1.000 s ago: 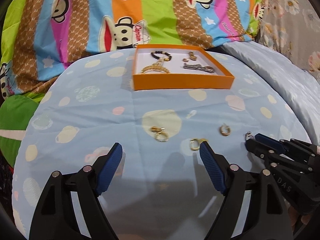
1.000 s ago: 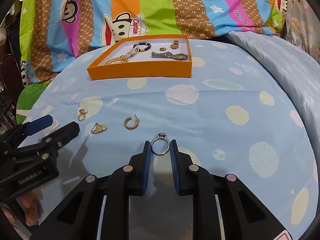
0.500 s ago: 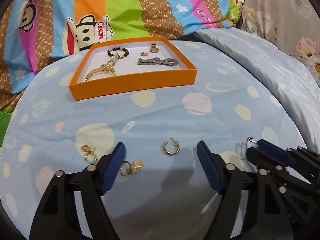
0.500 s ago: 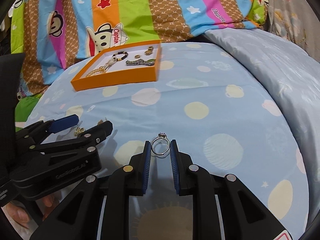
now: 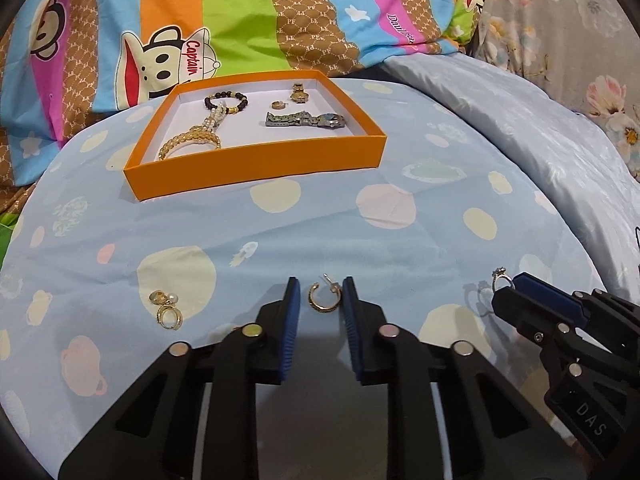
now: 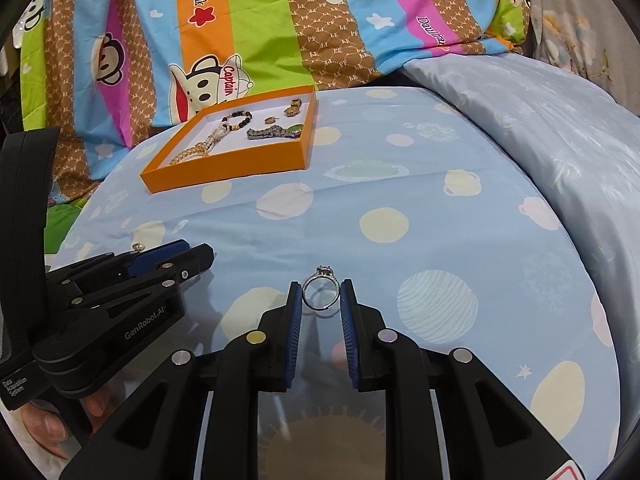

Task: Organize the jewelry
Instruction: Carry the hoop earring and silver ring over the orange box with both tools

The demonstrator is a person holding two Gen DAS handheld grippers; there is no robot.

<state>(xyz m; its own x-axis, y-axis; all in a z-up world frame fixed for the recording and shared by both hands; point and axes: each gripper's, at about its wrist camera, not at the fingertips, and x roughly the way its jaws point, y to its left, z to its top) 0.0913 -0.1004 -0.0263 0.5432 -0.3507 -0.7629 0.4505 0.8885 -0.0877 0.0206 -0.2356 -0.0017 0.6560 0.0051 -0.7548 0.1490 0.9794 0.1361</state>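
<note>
An orange box (image 5: pixel 256 166) sits at the back of the blue spotted bedspread and holds bracelets, a metal watch (image 5: pixel 306 119) and small gold pieces. My left gripper (image 5: pixel 320 300) has closed around a gold hoop earring (image 5: pixel 323 299) on the bedspread. My right gripper (image 6: pixel 321 294) is shut on a silver ring (image 6: pixel 320 290) and holds it above the cloth; the ring also shows in the left wrist view (image 5: pixel 501 276). Gold earrings (image 5: pixel 166 308) lie to the left of my left gripper.
A striped monkey-print quilt (image 5: pixel 240 20) rises behind the box. A pale blue pillow (image 5: pixel 520 120) lies at the right. The bedspread (image 6: pixel 400 200) falls away at its left and right edges.
My left gripper has shifted right over the hoop earring and its jaws have closed in on it. My right gripper has kept the silver ring and moved right.
</note>
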